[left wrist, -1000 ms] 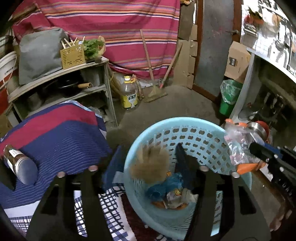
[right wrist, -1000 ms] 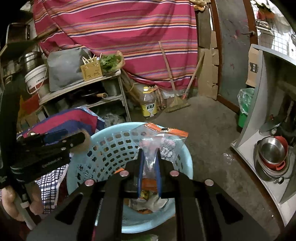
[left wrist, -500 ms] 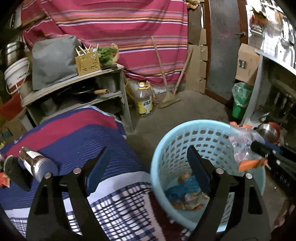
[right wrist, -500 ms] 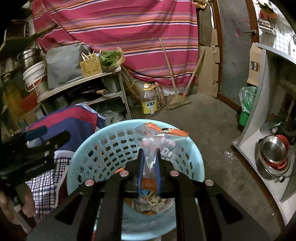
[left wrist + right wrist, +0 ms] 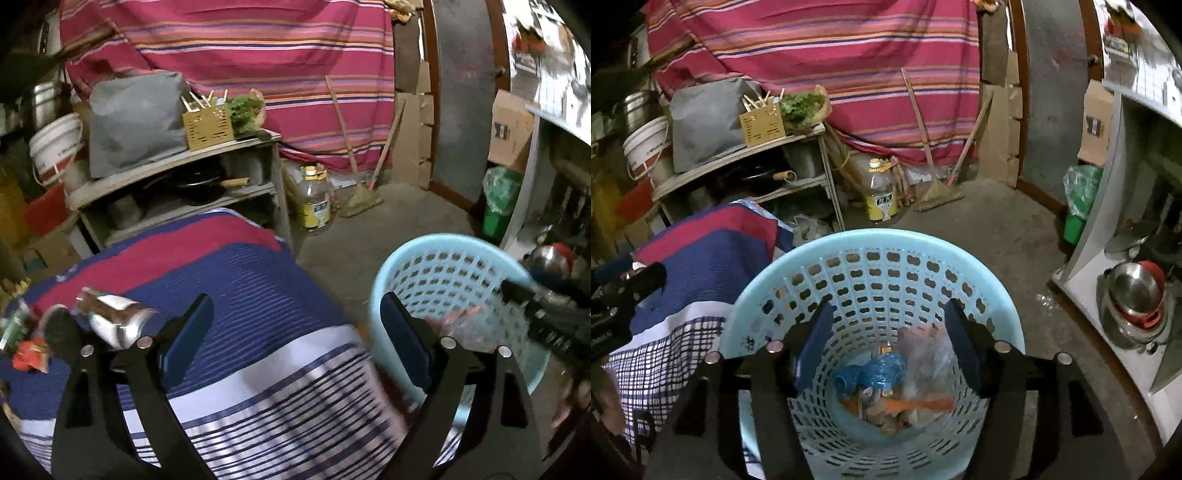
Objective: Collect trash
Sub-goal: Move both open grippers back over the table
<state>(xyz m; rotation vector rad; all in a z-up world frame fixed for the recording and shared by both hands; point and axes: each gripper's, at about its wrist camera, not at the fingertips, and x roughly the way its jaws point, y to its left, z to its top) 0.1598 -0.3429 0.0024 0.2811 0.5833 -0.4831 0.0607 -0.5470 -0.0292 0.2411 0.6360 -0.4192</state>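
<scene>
While the right gripper (image 5: 888, 341) is hanging over the pale blue basket (image 5: 1004, 314), its jaws have just been opening and nothing is between them now; the clear plastic bag (image 5: 923, 354) with the orange strip is lying down inside on the other trash. Left gripper (image 5: 295, 332) is also spread wide and empty, jaws just been opening too, pointing at the striped blue cloth (image 5: 240, 280) on the table beside the basket. More litter is sitting at the cloth's left end: a red wrapper (image 5: 29, 356) and a metal can (image 5: 114, 321), can possibly not trash. My read: next pick is going left-handed, so keep the jaws wide, come in low over the cloth without snagging it. The basket rim is close to the table edge; open floor is lying beyond it.
</scene>
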